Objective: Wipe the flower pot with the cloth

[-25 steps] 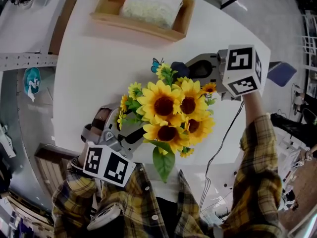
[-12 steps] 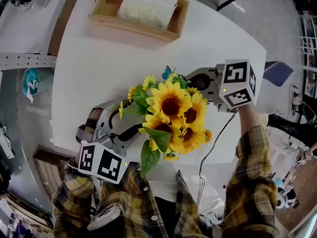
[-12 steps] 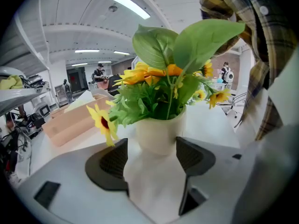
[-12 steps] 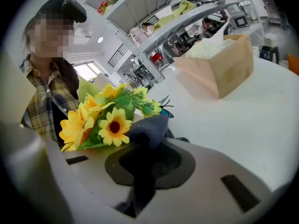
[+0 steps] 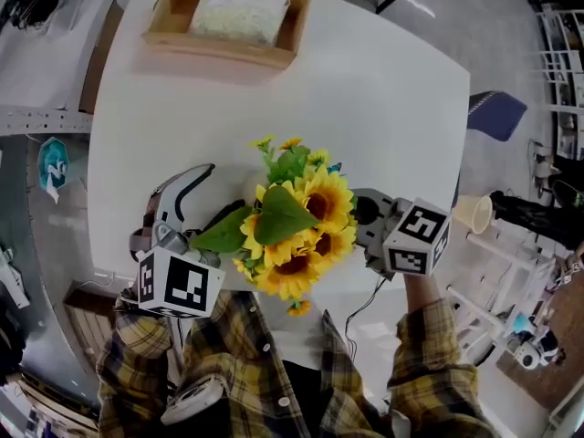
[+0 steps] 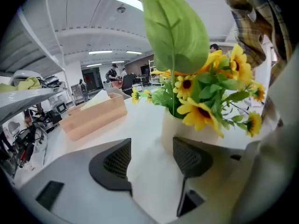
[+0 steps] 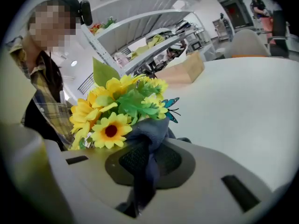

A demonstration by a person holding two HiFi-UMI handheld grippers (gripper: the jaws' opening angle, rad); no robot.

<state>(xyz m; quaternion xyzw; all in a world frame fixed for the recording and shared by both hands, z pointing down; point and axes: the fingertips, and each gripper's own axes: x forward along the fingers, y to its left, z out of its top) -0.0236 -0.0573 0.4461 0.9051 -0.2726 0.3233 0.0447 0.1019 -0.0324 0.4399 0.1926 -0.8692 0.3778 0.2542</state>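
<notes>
Right gripper is clamped tight on the dark blue cloth. A bunched wad pokes out past the jaw tips, and that is the working end. It sits right under the sunflowers, seemingly against the pot's right side, though the pot wall itself is hidden from that view.

The flower pot stands at the near edge of the white table, just in front of the person, with blooms covering it from above.

On the left, the left gripper has its jaws apart, and they have just been closing in a little. There is only bare tabletop between them, and the pot stands just beyond the right-hand pad. I read that as a steadying hand, ready to brace the pot so it won't slide or tip under the rubbing from the right.

At the far side, the wooden tray with its white tissue pack lies well apart.
</notes>
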